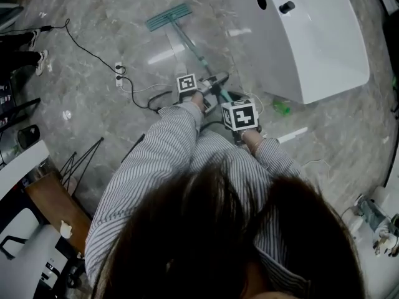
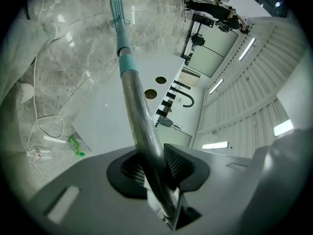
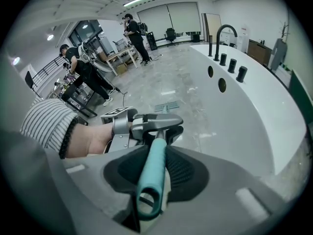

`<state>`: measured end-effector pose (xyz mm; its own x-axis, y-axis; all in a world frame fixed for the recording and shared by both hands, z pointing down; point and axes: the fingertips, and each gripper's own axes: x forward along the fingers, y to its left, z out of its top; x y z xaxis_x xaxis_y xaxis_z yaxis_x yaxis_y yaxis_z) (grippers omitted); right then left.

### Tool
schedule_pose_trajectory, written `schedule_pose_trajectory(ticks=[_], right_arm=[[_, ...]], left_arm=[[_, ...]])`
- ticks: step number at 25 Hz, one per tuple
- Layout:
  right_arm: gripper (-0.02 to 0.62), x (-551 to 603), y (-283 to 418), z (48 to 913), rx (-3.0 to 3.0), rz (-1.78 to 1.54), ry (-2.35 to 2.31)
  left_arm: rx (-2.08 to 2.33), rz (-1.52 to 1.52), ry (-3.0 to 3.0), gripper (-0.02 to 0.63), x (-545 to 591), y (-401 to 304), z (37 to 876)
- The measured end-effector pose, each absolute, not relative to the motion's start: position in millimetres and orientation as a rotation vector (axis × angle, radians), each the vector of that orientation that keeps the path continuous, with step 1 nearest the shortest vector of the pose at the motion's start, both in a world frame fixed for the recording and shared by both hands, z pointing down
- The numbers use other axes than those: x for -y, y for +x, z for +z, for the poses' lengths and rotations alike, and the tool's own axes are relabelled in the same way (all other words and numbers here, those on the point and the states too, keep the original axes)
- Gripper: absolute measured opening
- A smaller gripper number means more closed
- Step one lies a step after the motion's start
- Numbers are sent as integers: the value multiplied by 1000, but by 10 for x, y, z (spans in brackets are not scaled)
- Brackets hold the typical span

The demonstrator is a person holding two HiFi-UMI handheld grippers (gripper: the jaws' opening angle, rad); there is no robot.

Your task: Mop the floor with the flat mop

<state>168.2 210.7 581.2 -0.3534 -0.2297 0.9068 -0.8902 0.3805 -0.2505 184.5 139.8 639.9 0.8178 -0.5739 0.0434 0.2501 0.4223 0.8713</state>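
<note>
Marble floor (image 1: 112, 36) ahead, white tub (image 1: 312, 42) crowding its right edge. Flat mop (image 1: 169, 16) down on the floor beside the tub. Left gripper (image 2: 154, 168) clamped on the steel pole (image 2: 139, 116), right gripper (image 3: 155, 165) closed round the teal grip (image 3: 149, 180). Risk: snagging the loose cable (image 1: 134, 89) or striking the green bottle (image 1: 282, 108) on a wide stroke.

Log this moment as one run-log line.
left hand-held gripper: shut on steel pole of teal flat mop | right hand-held gripper: shut on its teal handle end | mop head: on grey marble floor near white bathtub
</note>
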Motion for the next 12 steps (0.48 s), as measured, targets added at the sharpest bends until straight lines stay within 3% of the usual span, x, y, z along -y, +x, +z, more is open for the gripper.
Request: schedule_pose_trajectory(ticks=[12], right_arm=[[114, -2142, 1659, 5838, 1816, 1020, 1008]], left_arm=[[364, -650, 997, 92, -1390, 1784, 6399]])
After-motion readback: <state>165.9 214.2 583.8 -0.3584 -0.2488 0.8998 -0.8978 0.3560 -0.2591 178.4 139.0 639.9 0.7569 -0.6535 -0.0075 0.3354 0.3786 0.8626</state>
